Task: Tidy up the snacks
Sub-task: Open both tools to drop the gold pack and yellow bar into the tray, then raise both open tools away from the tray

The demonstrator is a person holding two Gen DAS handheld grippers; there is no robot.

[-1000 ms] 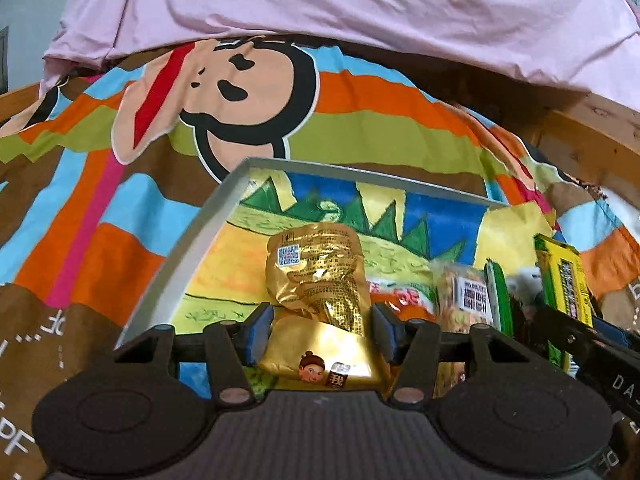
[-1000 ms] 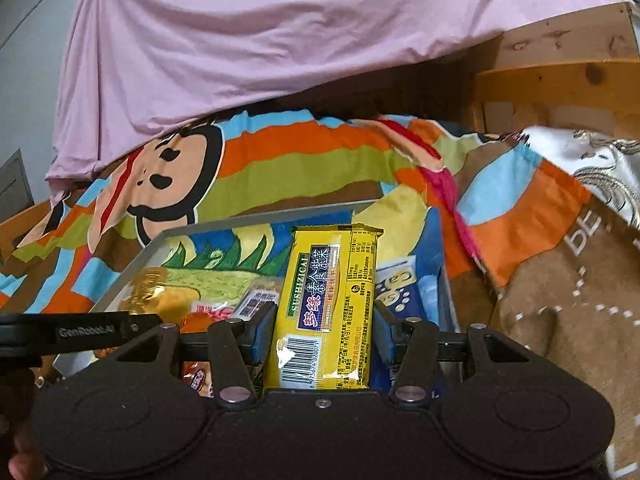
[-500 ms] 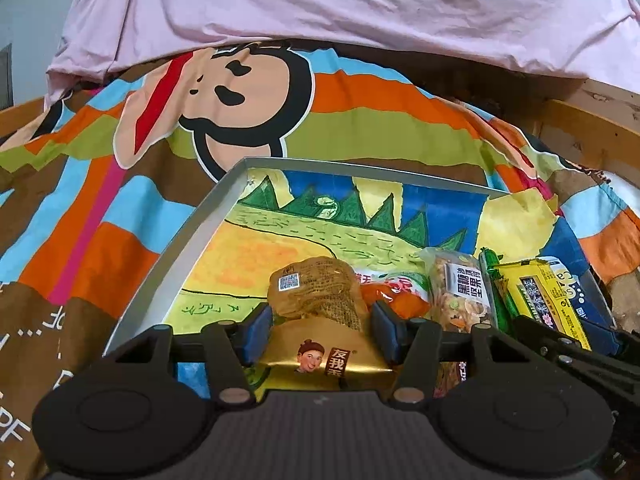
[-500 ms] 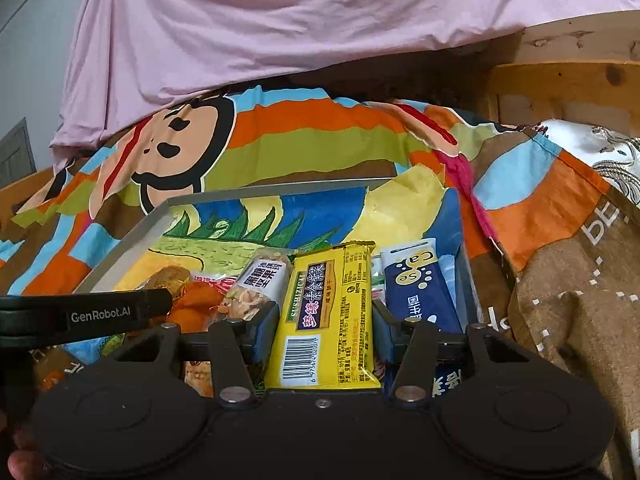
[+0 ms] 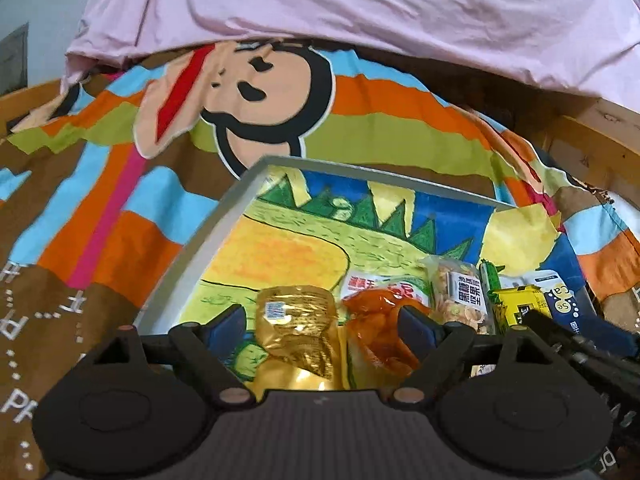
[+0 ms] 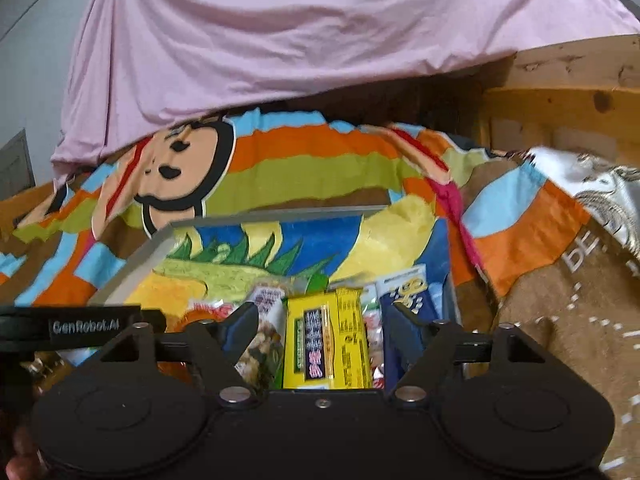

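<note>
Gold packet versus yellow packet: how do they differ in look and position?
The gold packet is crinkled shiny foil at the tray's left side; the yellow packet is a flat, printed rectangle further right. The gold packet lies within the left gripper, the yellow within the right gripper. Both grippers' jaws are opening.

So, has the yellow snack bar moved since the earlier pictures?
Yes. The yellow snack bar now lies lower, inside the tray, no longer covering the tray's far rim, and the right tool is opening around it.

Pink sheet (image 5: 360, 12) over monkey-print blanket (image 5: 256, 80)
</note>
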